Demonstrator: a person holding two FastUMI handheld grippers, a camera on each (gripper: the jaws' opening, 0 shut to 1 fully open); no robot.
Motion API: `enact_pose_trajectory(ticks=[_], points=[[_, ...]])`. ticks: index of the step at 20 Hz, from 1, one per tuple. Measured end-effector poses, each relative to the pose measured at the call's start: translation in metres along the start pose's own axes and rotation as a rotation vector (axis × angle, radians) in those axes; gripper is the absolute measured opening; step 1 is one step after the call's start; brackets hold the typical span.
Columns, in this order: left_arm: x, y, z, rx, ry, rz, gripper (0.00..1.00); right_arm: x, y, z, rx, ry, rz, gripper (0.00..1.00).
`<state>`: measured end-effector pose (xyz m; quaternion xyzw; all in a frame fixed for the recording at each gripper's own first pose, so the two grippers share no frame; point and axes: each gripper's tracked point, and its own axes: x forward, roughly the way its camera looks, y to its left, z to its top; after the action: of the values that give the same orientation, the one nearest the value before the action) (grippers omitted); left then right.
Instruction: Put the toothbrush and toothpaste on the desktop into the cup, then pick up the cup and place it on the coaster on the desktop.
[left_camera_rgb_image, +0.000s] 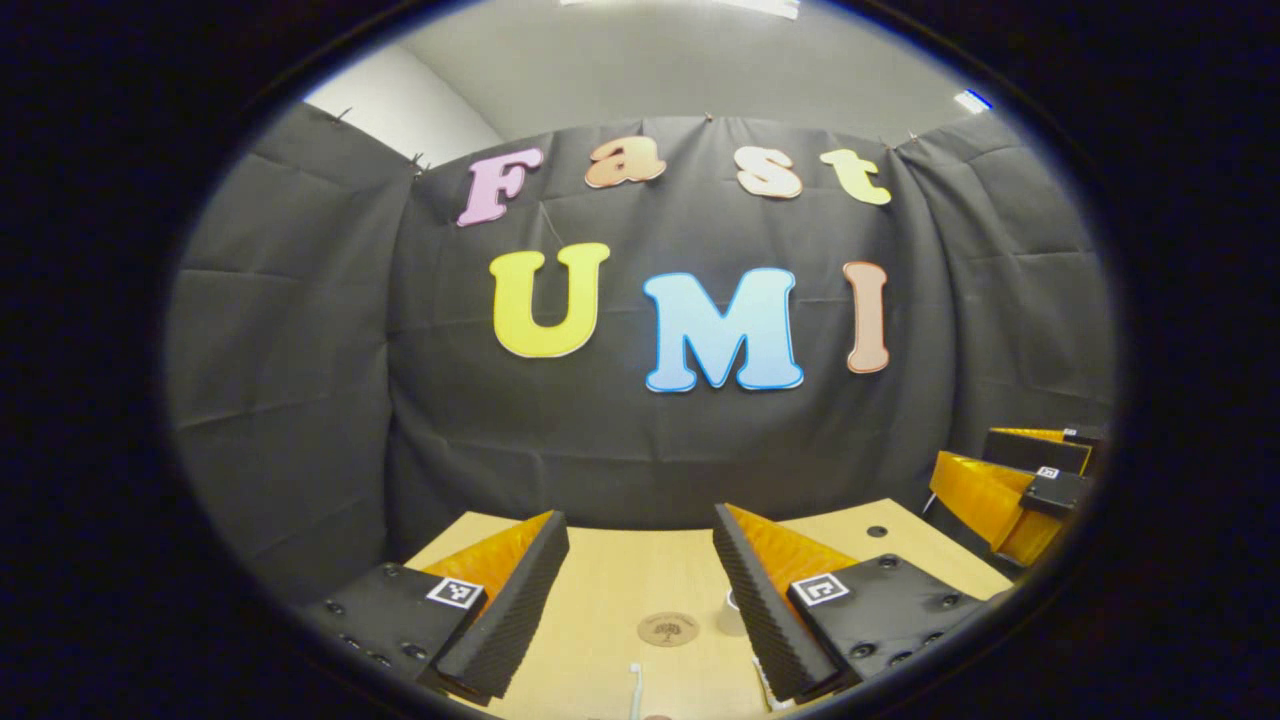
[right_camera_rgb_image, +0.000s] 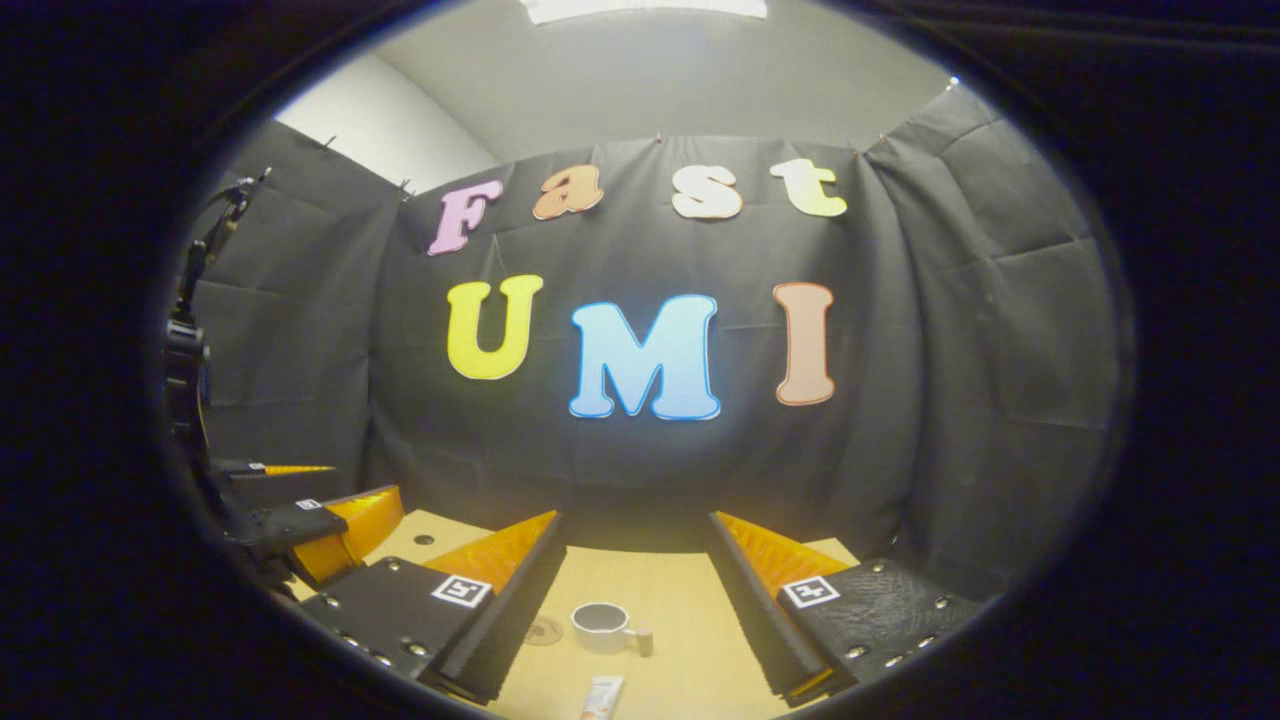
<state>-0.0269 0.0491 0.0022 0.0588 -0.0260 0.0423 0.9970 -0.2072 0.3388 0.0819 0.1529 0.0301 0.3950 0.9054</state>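
Observation:
In the left gripper view my left gripper (left_camera_rgb_image: 640, 580) stands open above the wooden desktop (left_camera_rgb_image: 610, 580). Between its fingers lie the round brown coaster (left_camera_rgb_image: 668, 629) and, at the bottom edge, the tip of a white toothbrush (left_camera_rgb_image: 635, 690). The cup (left_camera_rgb_image: 735, 612) peeks out beside the right finger, mostly hidden. In the right gripper view my right gripper (right_camera_rgb_image: 635, 585) is open too. The white cup (right_camera_rgb_image: 605, 625) with its handle to the right stands between its fingers, with the toothpaste tube (right_camera_rgb_image: 602, 697) nearer to me and the coaster (right_camera_rgb_image: 545, 631) partly hidden at the left finger.
The other gripper (left_camera_rgb_image: 1020, 490) hangs at the right edge in the left gripper view, and at the left edge (right_camera_rgb_image: 300, 525) in the right gripper view. Black cloth walls close the booth behind the desktop's far edge. A dark hole (left_camera_rgb_image: 877, 531) marks the desktop's far right.

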Motion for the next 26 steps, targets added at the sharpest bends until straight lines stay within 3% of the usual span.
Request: enact_pose_trajectory(ticks=[3,4,9,14,17,23,24,26], points=[[-0.001,0.003,-0.006,0.006,0.001,0.003,0.96,0.002,0.007,-0.011,0.009,0.038,0.026,0.94],[-0.001,0.003,-0.007,0.0,0.002,0.0,0.97,0.002,0.009,-0.012,0.01,0.042,0.029,0.9],[0.007,0.006,-0.026,0.004,0.058,-0.001,0.96,0.008,0.005,-0.023,0.009,0.083,0.01,0.9],[0.025,-0.001,-0.1,-0.045,0.26,-0.041,0.94,0.023,0.007,-0.084,0.08,0.303,0.015,0.91],[0.028,0.005,-0.146,-0.029,0.389,-0.019,0.98,0.033,0.004,-0.115,0.015,0.384,-0.008,0.91],[0.023,0.011,-0.232,-0.053,0.626,-0.03,0.98,0.037,0.025,-0.189,-0.018,0.597,0.052,0.91],[0.021,0.011,-0.245,-0.053,0.656,-0.031,0.98,0.036,0.026,-0.201,-0.022,0.638,0.058,0.87],[0.019,0.012,-0.266,-0.046,0.707,-0.035,1.0,0.035,0.025,-0.221,-0.019,0.704,0.061,0.91]])
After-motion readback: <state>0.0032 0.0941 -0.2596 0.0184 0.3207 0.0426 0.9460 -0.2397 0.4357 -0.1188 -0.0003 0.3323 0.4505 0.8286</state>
